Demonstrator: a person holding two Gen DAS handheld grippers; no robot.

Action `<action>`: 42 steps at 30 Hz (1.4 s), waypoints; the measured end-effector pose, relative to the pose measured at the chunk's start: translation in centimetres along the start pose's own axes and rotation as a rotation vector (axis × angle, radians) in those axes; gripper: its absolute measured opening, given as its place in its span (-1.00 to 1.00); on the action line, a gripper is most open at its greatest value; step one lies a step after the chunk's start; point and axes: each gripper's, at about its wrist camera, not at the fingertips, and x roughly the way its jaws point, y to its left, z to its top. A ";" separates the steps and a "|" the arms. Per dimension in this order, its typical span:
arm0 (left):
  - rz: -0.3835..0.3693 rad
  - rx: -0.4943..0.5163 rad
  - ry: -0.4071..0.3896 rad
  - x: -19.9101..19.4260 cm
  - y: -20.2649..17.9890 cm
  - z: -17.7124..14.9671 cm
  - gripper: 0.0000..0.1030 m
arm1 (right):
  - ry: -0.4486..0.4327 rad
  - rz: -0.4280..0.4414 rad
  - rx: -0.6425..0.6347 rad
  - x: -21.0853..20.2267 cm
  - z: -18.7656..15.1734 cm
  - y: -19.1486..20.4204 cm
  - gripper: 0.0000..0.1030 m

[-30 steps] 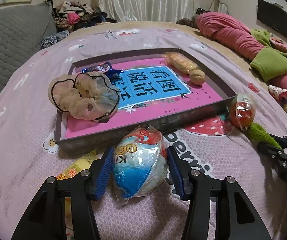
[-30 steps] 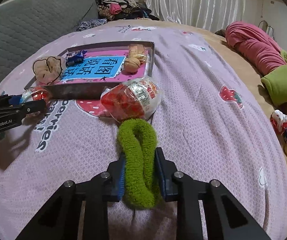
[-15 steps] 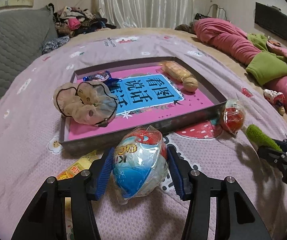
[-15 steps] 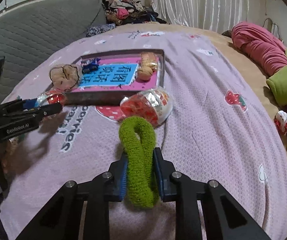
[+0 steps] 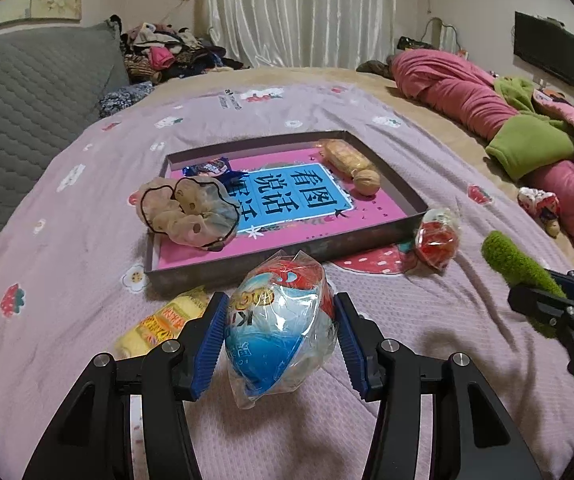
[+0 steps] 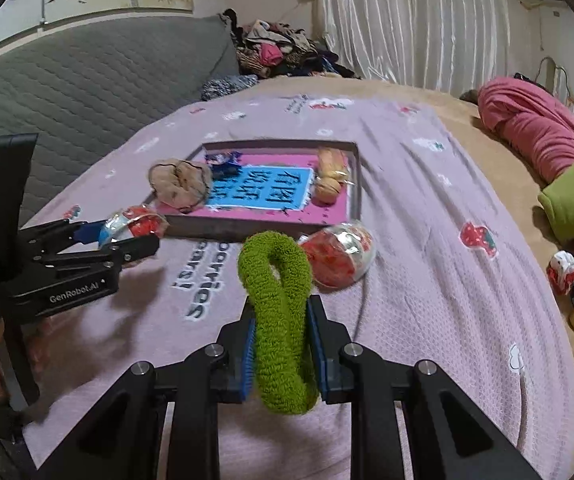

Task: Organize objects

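Landmark: the shallow box tray (image 5: 367, 236) with the pink and blue card floor, lying on the bed's lilac blanket (image 5: 87, 208)
Already in the tray: a beige frilled scrunchie (image 5: 189, 212) draped over its left wall, a blue sweet wrapper (image 5: 207, 168) at its far left corner, a wrapped bun (image 5: 345, 156) and a walnut (image 5: 367, 181) along its right side
Left outside the tray: a red wrapped egg toy (image 5: 435, 240) touching the tray's near right corner, a yellow snack packet (image 5: 159, 320) on the blanket just in front of the tray's near wall
Progress, as I judge it: roughly half sorted; two things are in the air, two lie loose, none of the four is in the tray yet
Left hand-held gripper (image 5: 279, 332): jaws about half spread, blue pads pressed on both sides of a blue and red wrapped egg toy (image 5: 279, 328), carried clear of the blanket in front of the tray's near wall
Right hand-held gripper (image 6: 281, 340): jaws drawn in tight on a green fuzzy hair loop (image 6: 279, 312), which stands up out of them, off the blanket, near the tray's near right corner
Likely next: bring both loads over the tray's near wall and set them on bare pink floor
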 end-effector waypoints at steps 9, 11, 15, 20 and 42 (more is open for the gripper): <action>0.072 0.009 -0.058 -4.4 -0.8 -0.2 0.06 | -0.031 0.026 -0.021 -2.1 -0.1 2.0 -0.54; 0.069 0.001 -0.055 -5.0 -0.8 -0.5 0.06 | -0.037 0.025 -0.024 -2.5 -0.1 2.3 -0.53; 0.077 0.010 -0.054 -6.1 -1.1 -1.1 0.06 | -0.049 0.032 -0.017 -3.3 -0.2 2.6 -0.54; 0.086 0.004 -0.067 -7.8 -1.1 -1.6 0.06 | -0.068 0.043 -0.018 -4.5 -0.3 3.2 -0.53; 0.126 -0.048 -0.145 -16.5 0.0 -2.0 0.06 | -0.164 0.082 -0.010 -10.4 0.1 5.9 -0.54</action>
